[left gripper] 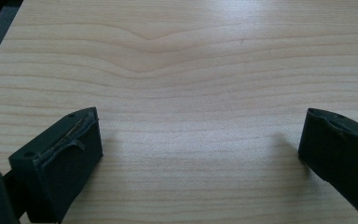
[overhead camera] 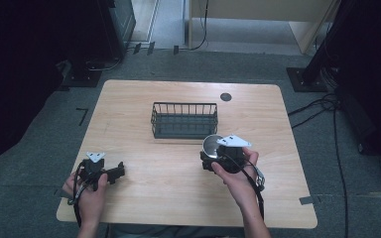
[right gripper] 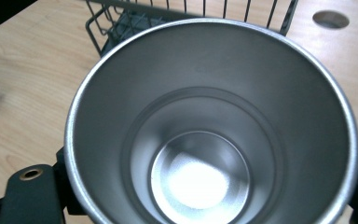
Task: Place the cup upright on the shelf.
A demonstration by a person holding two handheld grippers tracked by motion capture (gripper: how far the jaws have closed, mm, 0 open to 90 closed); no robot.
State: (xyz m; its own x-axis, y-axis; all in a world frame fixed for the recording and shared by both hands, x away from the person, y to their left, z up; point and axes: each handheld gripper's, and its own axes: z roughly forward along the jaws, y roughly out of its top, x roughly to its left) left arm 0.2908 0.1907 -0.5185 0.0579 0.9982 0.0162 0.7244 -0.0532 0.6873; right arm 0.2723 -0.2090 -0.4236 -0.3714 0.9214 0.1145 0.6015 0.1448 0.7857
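Right gripper clamped on steel cup, mouth up, just near of the wire basket at table centre-right. Left gripper jaws spread wide, nothing between, over bare wood near-left

The table is pale wood with wavy brown grain lines and carries a dark grey round plug. The wire basket is black, and the steel cup is a brushed silver with a bright white glare at its bottom. Both the left gripper and the right gripper are black, each topped with a light grey plate, and the floor is speckled dark grey carpet.
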